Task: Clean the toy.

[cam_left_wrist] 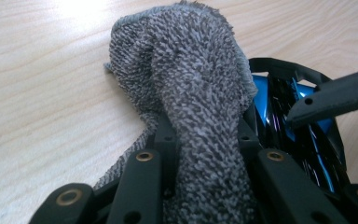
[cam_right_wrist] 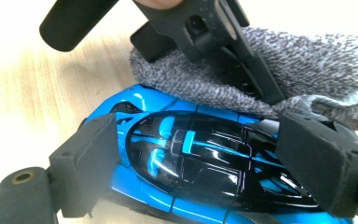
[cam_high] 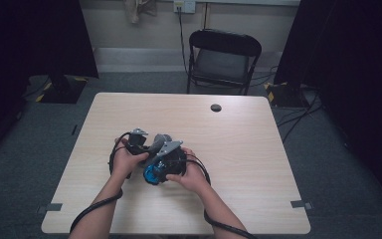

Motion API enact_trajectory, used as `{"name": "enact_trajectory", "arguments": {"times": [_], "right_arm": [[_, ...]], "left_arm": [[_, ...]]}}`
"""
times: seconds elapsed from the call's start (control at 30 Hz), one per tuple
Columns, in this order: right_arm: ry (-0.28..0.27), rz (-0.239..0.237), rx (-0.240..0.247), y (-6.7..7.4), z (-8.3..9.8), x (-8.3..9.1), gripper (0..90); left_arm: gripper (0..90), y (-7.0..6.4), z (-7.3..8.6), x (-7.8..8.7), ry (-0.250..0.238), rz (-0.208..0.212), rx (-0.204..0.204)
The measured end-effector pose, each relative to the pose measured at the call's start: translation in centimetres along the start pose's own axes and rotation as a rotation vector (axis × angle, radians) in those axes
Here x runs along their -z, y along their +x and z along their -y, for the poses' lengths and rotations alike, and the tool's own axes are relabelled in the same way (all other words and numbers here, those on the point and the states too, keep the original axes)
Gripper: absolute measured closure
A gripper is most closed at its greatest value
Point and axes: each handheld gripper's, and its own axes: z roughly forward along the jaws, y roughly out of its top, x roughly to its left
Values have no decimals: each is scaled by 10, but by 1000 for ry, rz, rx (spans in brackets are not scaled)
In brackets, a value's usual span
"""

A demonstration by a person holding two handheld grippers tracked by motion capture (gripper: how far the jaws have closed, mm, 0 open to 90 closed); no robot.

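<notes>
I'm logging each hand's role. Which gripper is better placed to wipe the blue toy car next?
Left, likely: the left gripper already pinches the grey cloth against the blue toy car, while the right gripper clamps the car.

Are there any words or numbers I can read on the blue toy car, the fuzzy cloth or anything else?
None can be read.
Toy car: glossy blue and black panels, no letters or numbers.
Cloth: plain grey terry, no tag or label.
Left hand-held gripper and right hand-held gripper: black, with no markings.
Table: bare wood grain.
Wall socket: too small to tell.
</notes>
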Motion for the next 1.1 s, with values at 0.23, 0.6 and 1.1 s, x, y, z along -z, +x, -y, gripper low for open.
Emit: {"name": "enact_trajectory", "arguments": {"times": [0.23, 0.6, 1.1], "right_arm": [[2, 3, 1, 0, 0, 0, 134], [-1, 3, 4, 1, 0, 0, 134], [2, 2, 6, 3, 0, 0, 133]], "left_arm": [[713, 0, 4, 4, 3, 3, 5], [712, 0, 13, 15, 11, 4, 11], [711, 0, 36, 43, 32, -5, 27]]}}
